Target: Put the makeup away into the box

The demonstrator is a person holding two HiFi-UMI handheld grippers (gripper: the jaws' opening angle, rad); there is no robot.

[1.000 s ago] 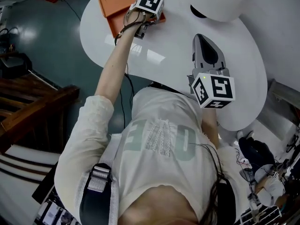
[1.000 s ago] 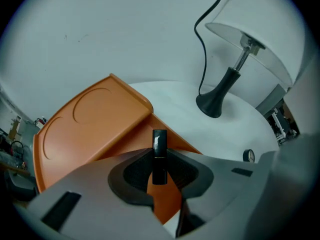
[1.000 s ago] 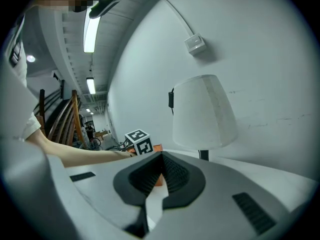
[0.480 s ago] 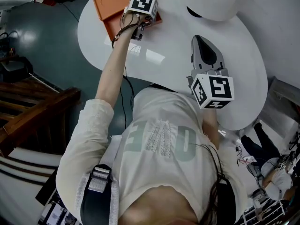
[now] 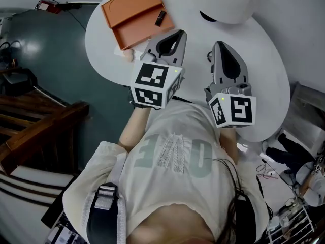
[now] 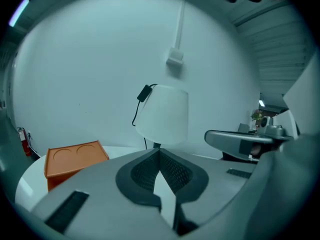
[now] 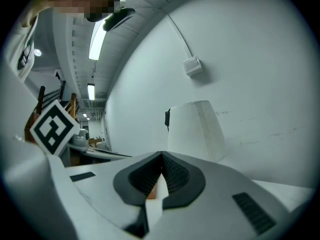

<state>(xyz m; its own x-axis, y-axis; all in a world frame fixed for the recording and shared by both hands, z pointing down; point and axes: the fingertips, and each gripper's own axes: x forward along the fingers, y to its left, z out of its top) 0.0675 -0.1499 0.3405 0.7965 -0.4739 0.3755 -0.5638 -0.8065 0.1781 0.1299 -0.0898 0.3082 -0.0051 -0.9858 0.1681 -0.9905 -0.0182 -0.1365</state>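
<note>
**Desk:** What have the grippers got?

**Me:** Nothing. My left gripper (image 5: 176, 35) has just been closing its jaws. In its own view they meet tip to tip with nothing between them. My right gripper (image 5: 219, 46) is closed and empty as well. Both hang side by side above the near part of the table (image 5: 264, 75), pointing towards the lamp (image 5: 238, 4) at the far edge.

**Desk:** And the makeup?

**Me:** One small dark makeup stick (image 5: 160, 18) lies on the orange box (image 5: 129, 9), near its right edge. It is beyond the left gripper and apart from it. From the head view I can't tell whether it sits down in a compartment or only on top. The left gripper view shows the box's side and two round marks on its top face, but not the stick.

**Desk:** Anything left on the table?

**Me:** I see no other makeup on it, so I judge the putting-away nearly done.

**Desk:** How do you finish cleanly?

**Me:** I'd check the stick first. If it lies across an edge, I'd open the left jaws and come down along its length. I'd nudge or lift it in rather than pinch it crosswise, since a thin round thing may roll away. If the box slides on that glossy top, I'd rest the right gripper against its near side to steady it.
</note>
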